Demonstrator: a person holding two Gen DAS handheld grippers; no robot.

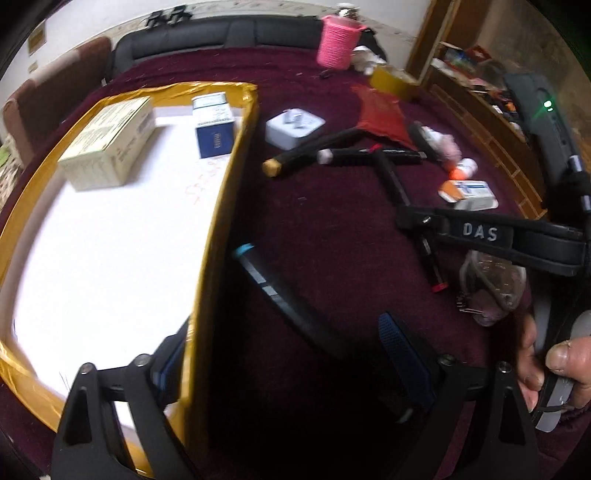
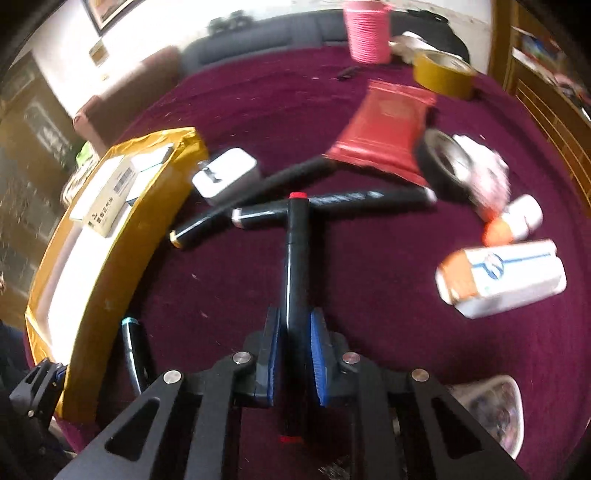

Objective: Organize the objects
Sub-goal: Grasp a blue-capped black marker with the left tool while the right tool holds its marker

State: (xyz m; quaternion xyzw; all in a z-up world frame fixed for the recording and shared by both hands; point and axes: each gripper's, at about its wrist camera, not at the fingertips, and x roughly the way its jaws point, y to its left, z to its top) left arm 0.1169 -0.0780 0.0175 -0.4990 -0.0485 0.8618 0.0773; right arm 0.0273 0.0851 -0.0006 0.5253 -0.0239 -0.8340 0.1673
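My right gripper (image 2: 295, 354) is shut on a black marker with red ends (image 2: 295, 258), which lies on the maroon cloth and points away from me. The same gripper (image 1: 424, 221) shows at the right of the left wrist view over that marker (image 1: 432, 266). My left gripper (image 1: 284, 350) is open and straddles the yellow-taped wall of a cardboard box (image 1: 214, 258), one finger inside the box and one outside. A black marker with a blue cap (image 1: 280, 295) lies beside the wall between those fingers, untouched. A beige carton (image 1: 107, 140) and a blue-white box (image 1: 214, 129) sit in the box.
Two more black markers (image 2: 332, 199), a white charger (image 2: 225, 175), a red pouch (image 2: 380, 129), a black tape roll (image 2: 443, 166), a white bottle (image 2: 517, 221) and a medicine box (image 2: 502, 280) lie ahead. A pink cup (image 2: 367, 31) and yellow tape (image 2: 443, 74) stand far back.
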